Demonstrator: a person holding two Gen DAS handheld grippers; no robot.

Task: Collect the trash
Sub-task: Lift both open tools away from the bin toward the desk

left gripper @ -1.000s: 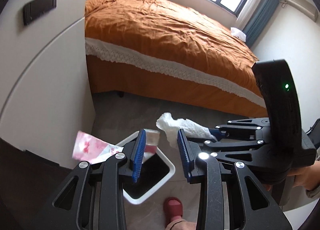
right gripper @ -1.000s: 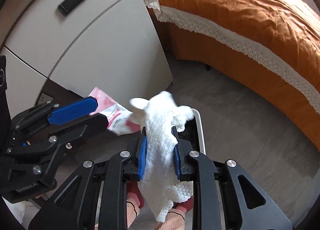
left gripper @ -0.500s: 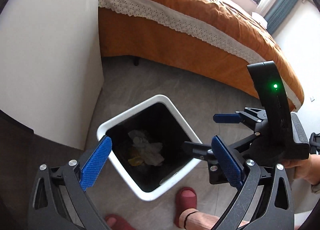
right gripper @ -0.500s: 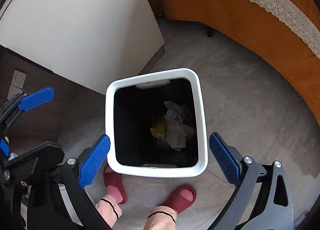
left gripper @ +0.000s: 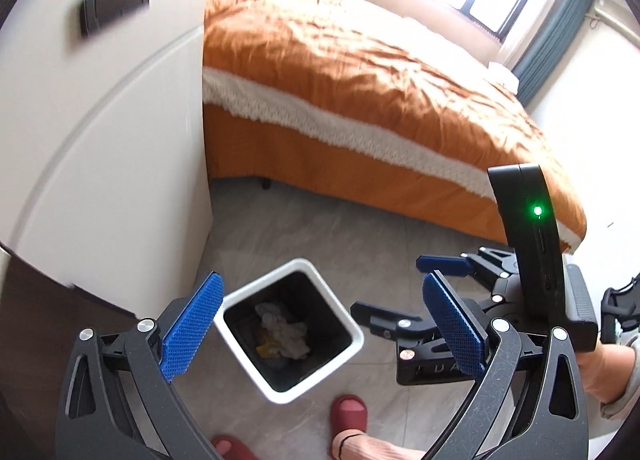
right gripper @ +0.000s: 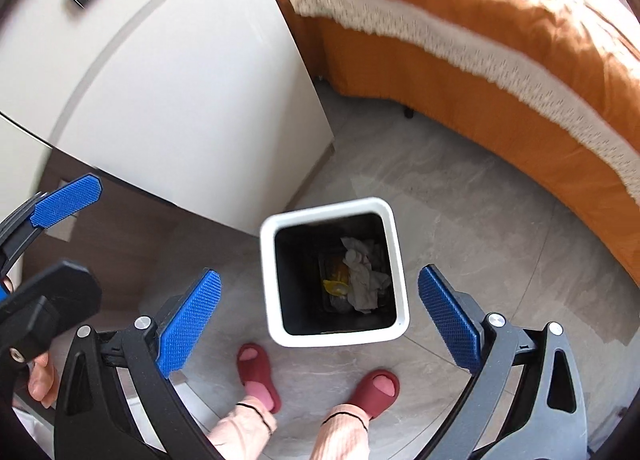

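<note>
A white trash bin point(left gripper: 344, 320) point(right gripper: 396, 260) with a black inside stands on the grey floor. Crumpled white tissue point(left gripper: 286, 334) point(right gripper: 364, 272) and a yellow scrap point(right gripper: 336, 286) lie at its bottom. My left gripper point(left gripper: 320, 324) is open and empty, above the bin. My right gripper point(right gripper: 320, 314) is open and empty, also above the bin. The right gripper point(left gripper: 444, 284) shows open in the left wrist view, to the right of the bin. One blue pad of the left gripper point(right gripper: 66, 199) shows at the left edge of the right wrist view.
A bed with an orange cover point(left gripper: 360, 71) point(right gripper: 500, 19) stands behind the bin. A white cabinet point(left gripper: 100, 147) point(right gripper: 180, 99) stands left of it. The person's feet in red slippers point(right gripper: 260, 376) point(left gripper: 348, 412) are just in front of the bin.
A second ago my right gripper was shut on white tissue and a pink wrapper hung by the left. Both jaws opened, the trash dropped in, and both grippers have now risen.
</note>
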